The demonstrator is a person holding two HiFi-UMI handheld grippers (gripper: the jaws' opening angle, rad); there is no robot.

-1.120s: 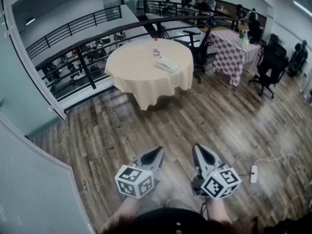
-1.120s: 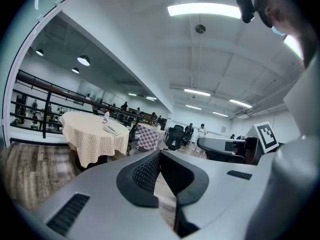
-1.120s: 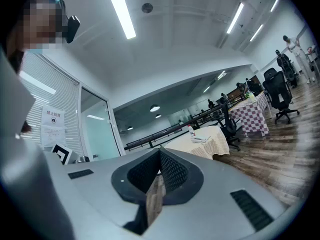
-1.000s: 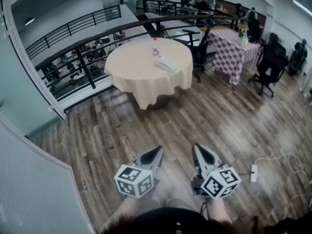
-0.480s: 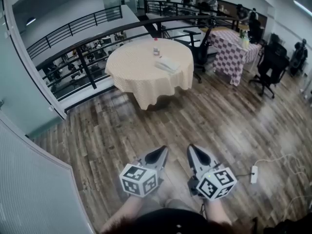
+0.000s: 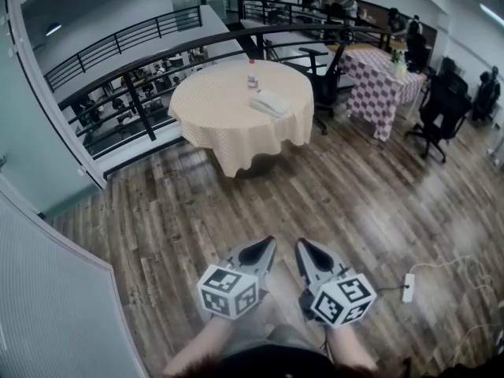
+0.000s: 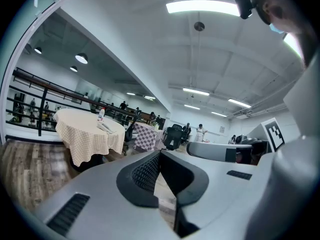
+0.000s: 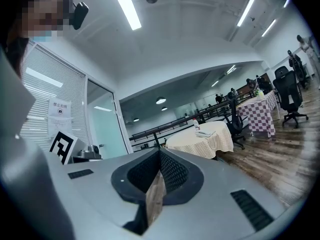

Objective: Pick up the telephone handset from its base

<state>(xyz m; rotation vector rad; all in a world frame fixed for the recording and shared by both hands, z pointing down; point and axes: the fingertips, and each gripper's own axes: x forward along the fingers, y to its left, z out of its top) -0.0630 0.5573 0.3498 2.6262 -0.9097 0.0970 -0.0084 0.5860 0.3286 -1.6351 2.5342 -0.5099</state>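
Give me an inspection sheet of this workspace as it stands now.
Surface: round table under a beige checked cloth, far across the wooden floor.
Job's things: telephone lies on the table, untouched; too small to tell the handset from its base.
Clutter: small bottle behind the telephone.
Grippers: left gripper and right gripper both shut, empty, nowhere near the table.
Cables: white power strip with its cord on the floor at right.
Surroundings: black railing, purple-checked table, office chair, people in the distance.

Left gripper (image 6: 266,244) and right gripper (image 6: 302,246) point forward side by side, jaws closed on nothing.
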